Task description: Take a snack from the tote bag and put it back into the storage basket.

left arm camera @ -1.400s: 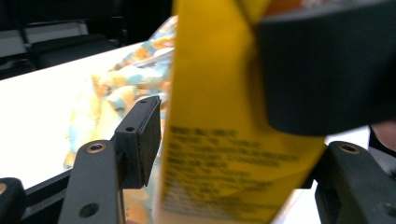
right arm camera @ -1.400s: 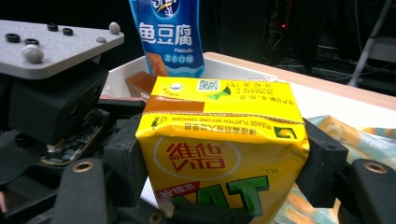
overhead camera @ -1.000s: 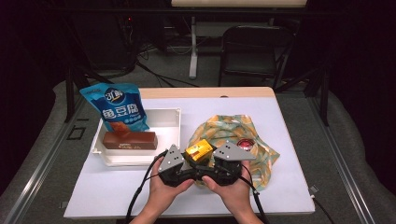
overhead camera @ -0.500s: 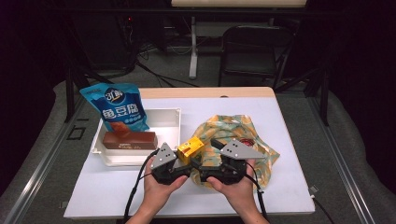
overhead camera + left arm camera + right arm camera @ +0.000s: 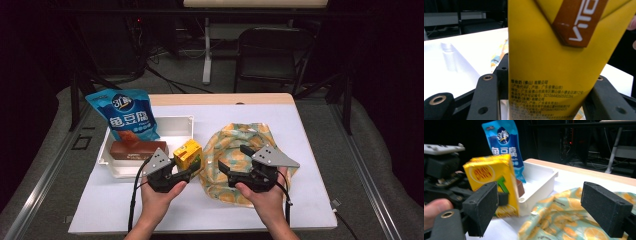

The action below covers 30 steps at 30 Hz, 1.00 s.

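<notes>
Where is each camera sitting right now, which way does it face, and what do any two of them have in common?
High view: above the person's side, looking forward and down on the white table; both hands enter from below with the left gripper and right gripper.
Left gripper view: rides that gripper, looking along its jaws at the yellow carton clamped between them.
Right gripper view: looks along open jaws over the orange-print cloth towards the white tray.
Shared: carton, cloth and blue snack bag show in the high and right gripper views.

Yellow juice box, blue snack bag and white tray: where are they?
yellow juice box (image 5: 187, 154): high view, top face.
blue snack bag (image 5: 127, 116): high view, front with writing.
white tray (image 5: 176, 129): high view, bare inside floor.
</notes>
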Each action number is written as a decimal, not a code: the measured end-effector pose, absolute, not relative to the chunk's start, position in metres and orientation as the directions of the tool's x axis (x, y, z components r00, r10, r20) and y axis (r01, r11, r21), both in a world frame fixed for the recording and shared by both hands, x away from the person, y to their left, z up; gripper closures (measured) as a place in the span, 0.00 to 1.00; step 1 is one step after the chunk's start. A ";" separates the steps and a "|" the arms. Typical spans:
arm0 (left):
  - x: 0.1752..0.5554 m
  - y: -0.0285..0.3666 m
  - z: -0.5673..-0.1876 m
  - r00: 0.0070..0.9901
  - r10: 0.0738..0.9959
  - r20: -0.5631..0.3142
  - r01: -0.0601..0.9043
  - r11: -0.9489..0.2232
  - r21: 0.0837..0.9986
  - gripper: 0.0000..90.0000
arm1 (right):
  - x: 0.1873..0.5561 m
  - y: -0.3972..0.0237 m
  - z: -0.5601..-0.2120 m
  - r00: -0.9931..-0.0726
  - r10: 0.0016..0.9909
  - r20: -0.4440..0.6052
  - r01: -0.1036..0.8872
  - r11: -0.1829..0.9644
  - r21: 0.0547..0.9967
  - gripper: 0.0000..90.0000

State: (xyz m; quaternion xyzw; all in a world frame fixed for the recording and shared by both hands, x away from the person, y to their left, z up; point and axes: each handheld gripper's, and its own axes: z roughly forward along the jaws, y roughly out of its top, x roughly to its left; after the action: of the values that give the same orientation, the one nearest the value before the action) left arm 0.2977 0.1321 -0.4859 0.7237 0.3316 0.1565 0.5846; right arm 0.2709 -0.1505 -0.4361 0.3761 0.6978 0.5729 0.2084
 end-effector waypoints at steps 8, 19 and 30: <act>0.301 0.148 -0.483 0.705 0.688 -0.169 0.295 -0.068 0.953 0.57 | 0.274 -0.163 -0.447 -0.606 0.786 0.127 0.295 0.073 0.953 0.16; 0.311 0.166 -0.486 0.664 0.725 -0.181 0.308 -0.045 0.950 0.57 | 0.276 -0.181 -0.459 -0.576 0.808 0.122 0.312 0.080 0.947 0.17; 0.329 0.180 -0.499 0.613 0.765 -0.199 0.330 -0.019 0.944 0.57 | 0.271 -0.203 -0.469 -0.545 0.830 0.120 0.328 0.079 0.941 0.17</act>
State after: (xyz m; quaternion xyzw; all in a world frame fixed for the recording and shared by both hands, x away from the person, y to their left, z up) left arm 0.3286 0.1798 -0.4992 0.6883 0.3976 0.1886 0.5767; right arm 0.2715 -0.2025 -0.4691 0.4155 0.6964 0.5364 0.2340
